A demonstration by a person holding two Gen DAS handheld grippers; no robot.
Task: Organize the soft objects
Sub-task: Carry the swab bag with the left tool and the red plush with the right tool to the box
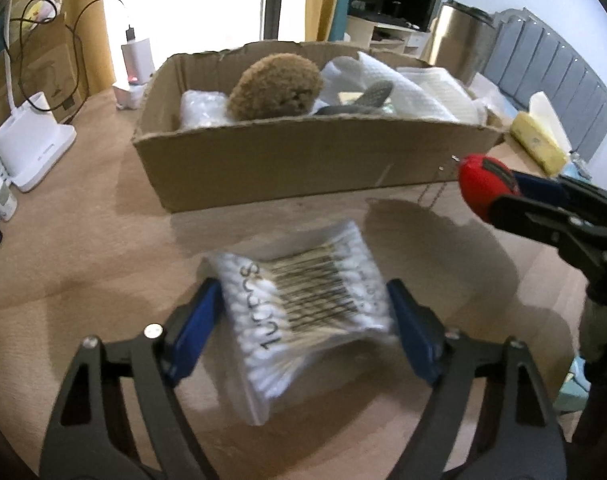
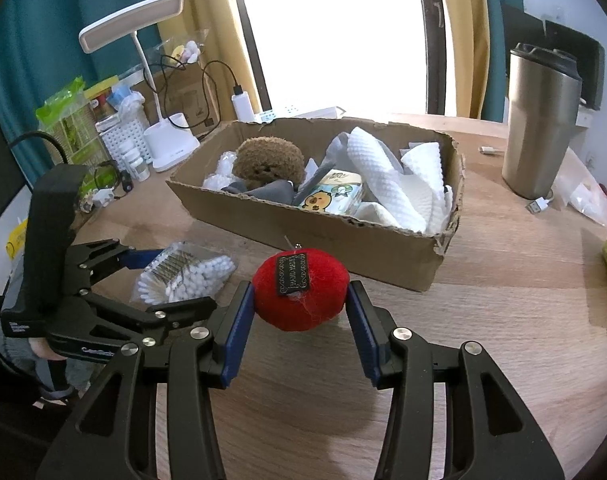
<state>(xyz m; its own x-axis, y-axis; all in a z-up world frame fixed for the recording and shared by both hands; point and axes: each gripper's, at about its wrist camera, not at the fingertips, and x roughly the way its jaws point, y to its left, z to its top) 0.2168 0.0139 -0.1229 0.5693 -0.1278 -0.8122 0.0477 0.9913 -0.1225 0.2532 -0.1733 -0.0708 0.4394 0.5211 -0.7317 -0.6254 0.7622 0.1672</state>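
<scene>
Hard to read: the bag of cotton swabs [image 1: 303,312] is motion-blurred in the left wrist view; its handwritten label and barcode smear — no text can be made out.
Cut off: the yellow sponge [image 1: 537,144] shows only partly at the right edge of both views.
Left gripper [image 1: 303,320]: blue pads sit at either side of the swab bag; blur hides whether they press it, so a grip cannot be confirmed. The bag lies on the wooden table [image 2: 503,320] in front of the cardboard box [image 2: 315,236].
Right gripper [image 2: 301,312]: pinches the red felt ball [image 2: 301,290] between its pads, just before the box's near wall.
Ball: fuzzy, round, with a small black tag on top.
Swab bag: clear crinkled plastic, white tips packed in rows.
Box: torn, ragged corrugated rim — inside a brown woolly plush [image 2: 269,160], quilted white paper towels [image 2: 387,184], a printed tissue pack [image 2: 333,196], grey cloth partly buried.
Beside the box: brushed steel tumbler [image 2: 539,124], white desk lamp [image 2: 143,32].
</scene>
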